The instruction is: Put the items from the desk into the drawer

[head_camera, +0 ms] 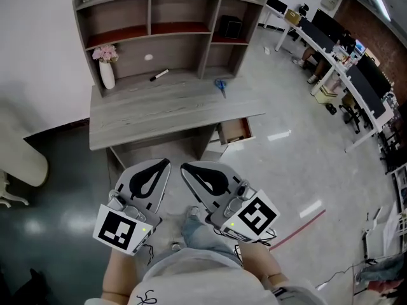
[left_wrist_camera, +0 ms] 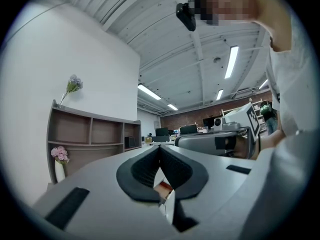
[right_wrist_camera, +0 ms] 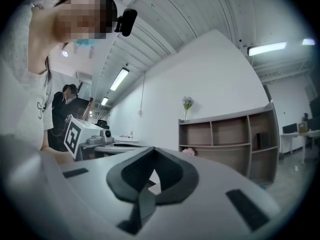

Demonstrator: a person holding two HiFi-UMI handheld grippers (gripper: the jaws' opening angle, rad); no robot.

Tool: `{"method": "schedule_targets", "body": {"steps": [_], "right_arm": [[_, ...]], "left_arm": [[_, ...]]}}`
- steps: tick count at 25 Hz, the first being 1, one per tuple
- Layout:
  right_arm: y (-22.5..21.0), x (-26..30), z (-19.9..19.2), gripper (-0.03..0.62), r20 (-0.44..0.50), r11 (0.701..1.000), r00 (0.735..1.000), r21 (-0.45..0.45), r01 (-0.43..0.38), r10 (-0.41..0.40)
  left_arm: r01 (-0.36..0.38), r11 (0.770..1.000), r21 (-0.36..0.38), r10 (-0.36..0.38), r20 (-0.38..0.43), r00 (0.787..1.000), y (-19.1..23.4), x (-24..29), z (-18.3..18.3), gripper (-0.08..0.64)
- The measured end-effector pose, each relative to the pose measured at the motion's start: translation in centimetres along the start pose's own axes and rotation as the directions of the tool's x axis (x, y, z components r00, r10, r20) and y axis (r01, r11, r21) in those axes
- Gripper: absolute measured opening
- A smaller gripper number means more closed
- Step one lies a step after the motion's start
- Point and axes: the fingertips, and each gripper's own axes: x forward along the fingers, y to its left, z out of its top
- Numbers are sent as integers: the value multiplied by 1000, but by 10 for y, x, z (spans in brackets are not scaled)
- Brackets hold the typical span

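Observation:
A grey desk [head_camera: 159,110] with a shelf hutch [head_camera: 152,18] stands ahead of me. On its top lie a black marker [head_camera: 159,75] and blue scissors [head_camera: 220,86]. A small white thing [head_camera: 148,57] sits against the hutch's back. An open drawer [head_camera: 234,131] sticks out under the desk's right side. My left gripper [head_camera: 167,162] and right gripper [head_camera: 183,167] are held side by side well in front of the desk, above the floor. Both are shut with nothing between the jaws, as the left gripper [left_wrist_camera: 160,146] and right gripper [right_wrist_camera: 152,149] views confirm.
A white vase of pink flowers [head_camera: 106,65] stands at the desk's left end. A black box [head_camera: 230,26] sits in the hutch's right compartment. Office desks with monitors [head_camera: 346,62] line the far right. A pale chair [head_camera: 19,157] stands at the left.

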Motion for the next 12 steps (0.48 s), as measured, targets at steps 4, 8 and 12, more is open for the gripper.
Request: {"method": "schedule_targets", "body": {"steps": [4,8,12], "right_arm": [[-34,12,4,9,19,1000,1000,1,-13,13],[-70,17,3,9,16,1000,1000,7,-24,24],[-108,17,2,9,20,999,999,13,-32,32]], "left_arm": [[-16,1000,12,16,5,1000,18,31,3,11],[-20,1000,15,20,5,1000,29,67,5,11],[-27,999,21,27,11,1000,34,104,6,11]]}}
